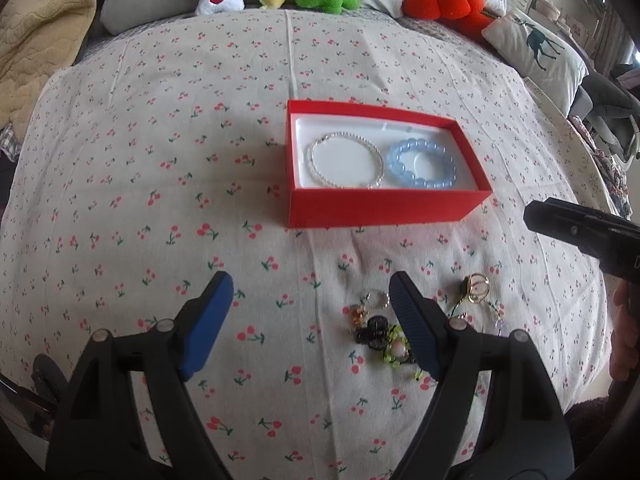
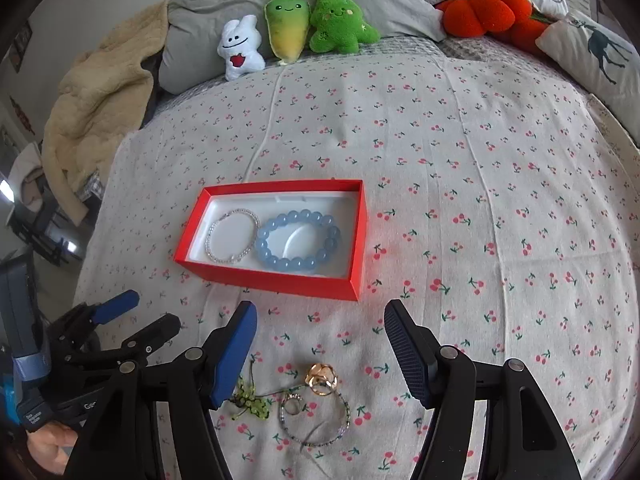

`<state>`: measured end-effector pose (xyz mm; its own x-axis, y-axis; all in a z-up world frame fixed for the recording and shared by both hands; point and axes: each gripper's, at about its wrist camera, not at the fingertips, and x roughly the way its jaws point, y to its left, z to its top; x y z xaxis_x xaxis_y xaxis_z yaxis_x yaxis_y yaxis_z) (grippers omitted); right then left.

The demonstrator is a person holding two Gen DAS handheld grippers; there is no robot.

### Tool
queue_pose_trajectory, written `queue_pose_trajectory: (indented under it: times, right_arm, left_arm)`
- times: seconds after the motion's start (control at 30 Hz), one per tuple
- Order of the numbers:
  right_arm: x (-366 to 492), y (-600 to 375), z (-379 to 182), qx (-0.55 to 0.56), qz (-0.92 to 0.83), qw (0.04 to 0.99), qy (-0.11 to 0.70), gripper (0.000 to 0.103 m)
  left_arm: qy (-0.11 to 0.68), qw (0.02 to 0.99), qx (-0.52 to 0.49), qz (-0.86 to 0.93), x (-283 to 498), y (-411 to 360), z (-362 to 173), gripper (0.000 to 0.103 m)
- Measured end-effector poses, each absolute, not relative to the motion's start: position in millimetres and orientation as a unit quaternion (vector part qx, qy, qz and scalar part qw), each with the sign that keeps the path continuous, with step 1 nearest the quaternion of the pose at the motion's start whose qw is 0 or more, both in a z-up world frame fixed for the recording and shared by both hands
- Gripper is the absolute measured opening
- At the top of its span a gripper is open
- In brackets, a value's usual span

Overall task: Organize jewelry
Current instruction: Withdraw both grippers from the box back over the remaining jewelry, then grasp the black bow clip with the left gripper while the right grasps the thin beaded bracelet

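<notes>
Both the left gripper (image 1: 310, 286) and right gripper (image 2: 320, 316) hang spread, empty. The red box (image 1: 376, 204), mid-bedspread (image 1: 160, 160), holds two bracelets. Only the left view shows black beads (image 1: 370, 330); only the right, the thin bangle (image 2: 320, 424).

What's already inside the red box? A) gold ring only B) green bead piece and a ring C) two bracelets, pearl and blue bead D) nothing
C: the red box holds a pearl bracelet and a blue bead bracelet side by side, while the gold ring and green bead piece lie loose on the sheet.
</notes>
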<state>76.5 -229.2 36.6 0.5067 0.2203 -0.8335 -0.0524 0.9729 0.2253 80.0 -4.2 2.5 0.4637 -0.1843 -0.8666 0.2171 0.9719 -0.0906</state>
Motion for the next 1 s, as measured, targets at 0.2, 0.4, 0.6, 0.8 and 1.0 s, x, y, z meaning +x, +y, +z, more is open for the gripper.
queue_pose_trajectory:
  times: [0.2,0.4,0.6,0.8,1.0]
  right_arm:
    - [53.2,-234.2,18.1,0.088,0.062,0.841,0.529,0.071]
    - [34.6,-232.9,-3.8,0.076,0.051,0.826,0.557,0.072]
    - [28.0,-230.8,-28.3,0.054,0.041,0.819,0.569,0.072]
    - [29.9,-223.2,-45.0,0.022,0.036,0.821,0.569,0.062]
    - [25.3,-211.5,-48.7,-0.052,0.032,0.836,0.545,0.021]
  left_arm:
    - [0.540,0.833,0.017,-0.118,57.8,-3.6,-12.6,0.081]
    - [0.543,0.829,0.021,-0.131,42.0,-2.0,-22.9,0.081]
    - [0.539,0.830,0.026,-0.142,34.8,4.1,-36.4,0.081]
    - [0.526,0.834,0.046,-0.159,31.6,3.0,-46.1,0.081]
    - [0.509,0.835,0.054,-0.199,32.2,-6.9,-44.0,0.066]
